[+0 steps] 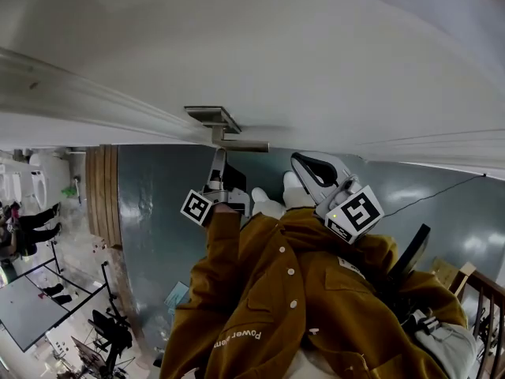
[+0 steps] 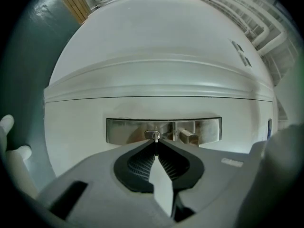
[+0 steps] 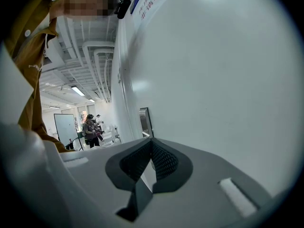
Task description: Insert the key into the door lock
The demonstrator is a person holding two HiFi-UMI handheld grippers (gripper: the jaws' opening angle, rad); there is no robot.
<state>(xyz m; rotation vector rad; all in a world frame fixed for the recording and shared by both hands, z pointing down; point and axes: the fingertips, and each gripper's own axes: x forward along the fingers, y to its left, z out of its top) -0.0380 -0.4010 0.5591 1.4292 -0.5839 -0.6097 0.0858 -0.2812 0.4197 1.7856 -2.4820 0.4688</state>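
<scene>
The key (image 2: 156,137) is clamped between the fingers (image 2: 142,163) of the left gripper (image 2: 156,145), and its tip is seen at the keyhole of the oval lock cylinder (image 2: 151,134). How deep the blade sits cannot be told. The cylinder is set in a brushed metal lock plate (image 2: 123,129) mounted on the white door (image 2: 156,56), just beside the door's edge. A lever handle (image 2: 188,137) projects from the same plate, next to the cylinder. In the right gripper view, the fingers (image 3: 164,160) of the right gripper (image 3: 152,144) are closed together with nothing seen between them; this gripper is held near the door face, apart from the plate. In the head view, both grippers are held side by side below the plate, and each carries a marker cube (image 1: 197,208). White print on the person's mustard jacket (image 1: 284,306) appears to read "Power Jam". Red characters on a blue-edged sign (image 3: 151,0) at the door's top are too skewed to be read.
</scene>
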